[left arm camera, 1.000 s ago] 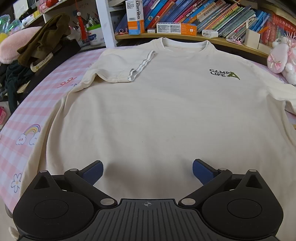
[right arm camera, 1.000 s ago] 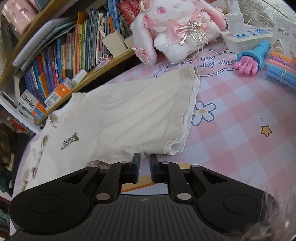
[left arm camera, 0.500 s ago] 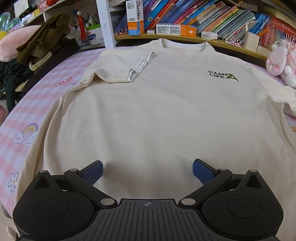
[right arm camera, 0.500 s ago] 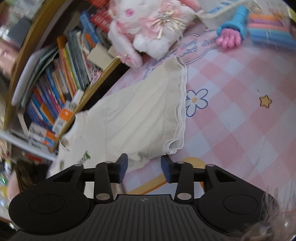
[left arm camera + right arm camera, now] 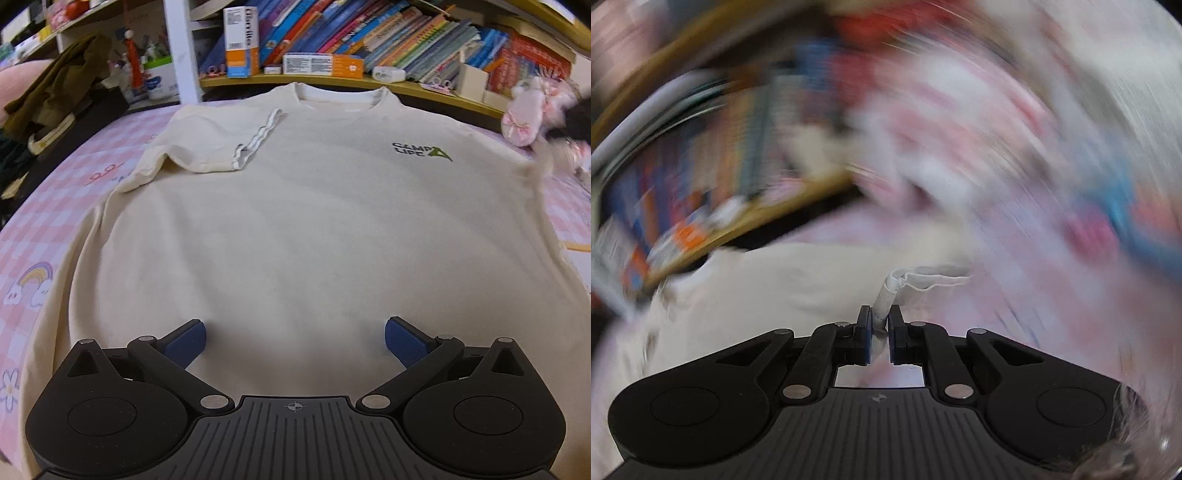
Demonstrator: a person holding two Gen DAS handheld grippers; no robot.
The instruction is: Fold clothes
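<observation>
- Tablecloth (image 5: 44, 229), pink check with rainbow and flower prints: shows out past the left finger of the left gripper (image 5: 294, 341), bare along the shirt's edge.
- Left sleeve (image 5: 218, 142): ahead of the left finger and far from it, already folded in over the chest, its white hem lying slantwise across the body.
- T-shirt (image 5: 295, 229), cream, chest print reading CAMP LIFE: spread flat and face up straight ahead of the left gripper, neck at the far end toward the bookshelf (image 5: 351, 79).
- Left gripper: jaws wide apart with nothing between them, hovering just over the lower part of the shirt; placed as it was a second ago.
- Right sleeve (image 5: 925, 278): a second ago it lay flat on the cloth ahead of the right gripper's fingers; now its white hem is bunched and raised off the cloth.
- Right gripper (image 5: 880, 326): jaws have just been closing, after opening briefly, and are now pinched tight on the hem's corner, which stands up between the pads. The heavy blur around it suggests a fast swing.
- Plush toy (image 5: 524, 114), pink and white: ahead of the left gripper's right finger, far off beyond the shirt's right shoulder.
- Assessment: the second sleeve fold appears under way; carrying the hem inward over the chest would likely match the left side.
</observation>
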